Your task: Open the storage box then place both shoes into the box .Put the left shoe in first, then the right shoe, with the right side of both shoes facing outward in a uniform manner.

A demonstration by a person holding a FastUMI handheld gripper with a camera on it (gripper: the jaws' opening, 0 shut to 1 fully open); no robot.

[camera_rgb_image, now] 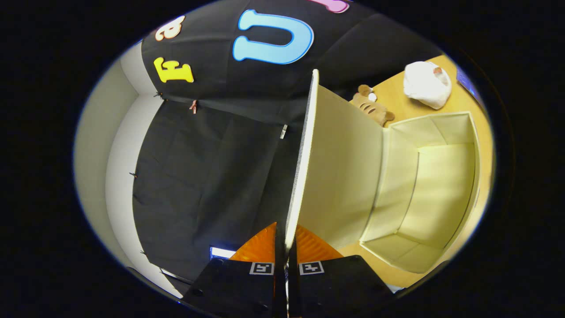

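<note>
gripper [286,247] pinching box lid [304,168] | storage box [423,185] open | plush toy [371,108], white bundle [427,84] beyond

Raised lid [340,168], pinched between the gripper [286,247] fingers, leaves the storage box [474,176] interior at right open (nothing inside), while a plush toy [373,108] and white bundle [427,84] crowd the table [390,95] at upper right.

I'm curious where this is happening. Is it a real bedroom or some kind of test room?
It looks like a recording booth, not a bedroom. Black cloth hangs as a wall behind a wooden table. The gripper pinches the lid of an open storage box, near a plush toy.
</note>
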